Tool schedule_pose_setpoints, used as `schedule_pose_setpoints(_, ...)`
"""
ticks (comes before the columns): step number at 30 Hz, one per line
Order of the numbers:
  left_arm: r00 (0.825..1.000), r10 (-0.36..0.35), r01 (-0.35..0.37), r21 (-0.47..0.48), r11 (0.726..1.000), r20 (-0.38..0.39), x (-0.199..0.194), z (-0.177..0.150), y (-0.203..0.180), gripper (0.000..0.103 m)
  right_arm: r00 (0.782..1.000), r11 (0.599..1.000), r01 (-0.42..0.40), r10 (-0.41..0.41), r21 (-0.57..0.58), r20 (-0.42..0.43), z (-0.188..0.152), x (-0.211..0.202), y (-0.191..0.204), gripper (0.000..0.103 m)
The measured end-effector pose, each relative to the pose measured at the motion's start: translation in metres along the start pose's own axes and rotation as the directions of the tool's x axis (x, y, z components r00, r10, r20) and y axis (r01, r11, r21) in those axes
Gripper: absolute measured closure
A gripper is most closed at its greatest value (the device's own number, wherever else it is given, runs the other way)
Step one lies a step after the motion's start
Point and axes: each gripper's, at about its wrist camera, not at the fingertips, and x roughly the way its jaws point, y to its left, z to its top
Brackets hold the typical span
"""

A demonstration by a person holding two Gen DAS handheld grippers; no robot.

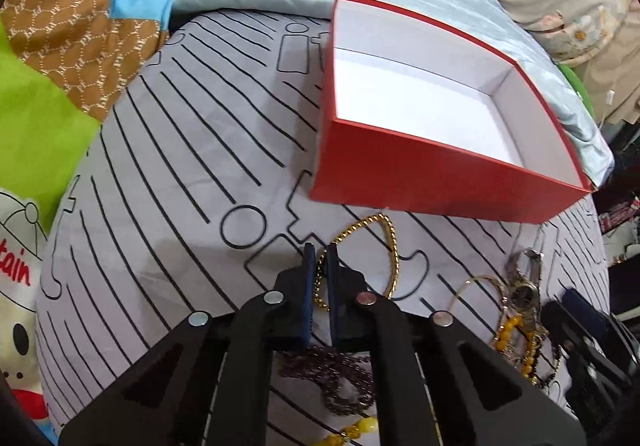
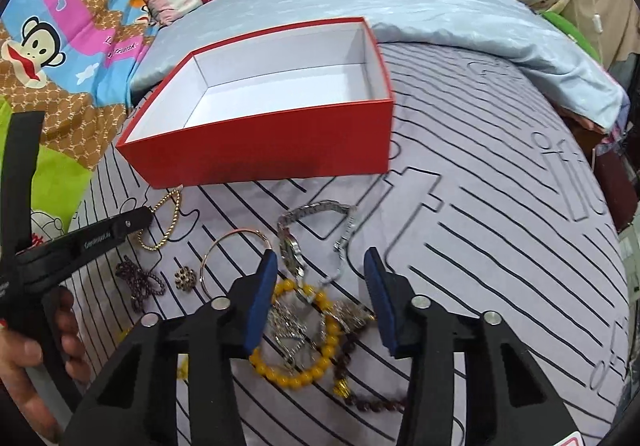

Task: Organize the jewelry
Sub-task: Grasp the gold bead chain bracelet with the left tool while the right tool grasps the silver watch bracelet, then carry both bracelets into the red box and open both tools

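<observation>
Left gripper: its two blue-padded fingers are pressed together on the gold chain, pinching one side of the loop; the rest of the loop lies on the sheet toward the box. In the right wrist view the same tool reaches in from the left edge, its tip at the chain.

Right gripper: fingers apart, with nothing pressed between the pads. It hangs over a heap of jewelry, and the yellow bead bracelet lies below the gap.

Hand: a person's hand at the lower left of the right wrist view grips the left tool's handle.

Red box: open, white inside, with no jewelry in it. It stands on the striped sheet, just beyond the jewelry, its far end against a pale blue cloth.

Silver watch: lies just ahead of the right gripper's left finger, its metal band curling toward the box.

Thin bangle: flat on the sheet, left of the watch.

Dark bead strand: lies between the bangle and the left tool, near a small dark brooch.

Silver piece: tangled with the yellow beads; its kind cannot be told.

Surroundings: cartoon-printed bedding lies at the left.
</observation>
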Motion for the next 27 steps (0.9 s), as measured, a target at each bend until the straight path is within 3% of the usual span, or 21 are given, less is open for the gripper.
schedule_pose_setpoints(3,1.000,-0.023,0.023,0.005,1.000,0.001,-0.003,-0.001,-0.004,0.100,1.000,1.000,-0.006,0.006,-0.026,-0.012,0.004,0.011,0.006,0.070)
schedule_pose_setpoints(12,0.996,-0.082,0.082,0.006,0.997,0.021,-0.026,-0.003,-0.011,0.101,0.998,0.997,-0.059,0.057,-0.042,-0.036,0.006,0.023,0.011,0.098)
schedule_pose_setpoints(20,0.988,-0.145,0.143,0.043,0.989,0.053,-0.061,-0.005,-0.023,0.101,0.997,0.997,-0.074,0.075,-0.019,0.033,0.008,-0.013,0.002,0.098)
schedule_pose_setpoints(27,0.969,-0.205,0.191,0.108,0.976,0.136,-0.104,0.026,-0.040,0.100,0.983,0.995,-0.094,0.100,-0.045,0.152,0.047,-0.069,-0.001,0.098)
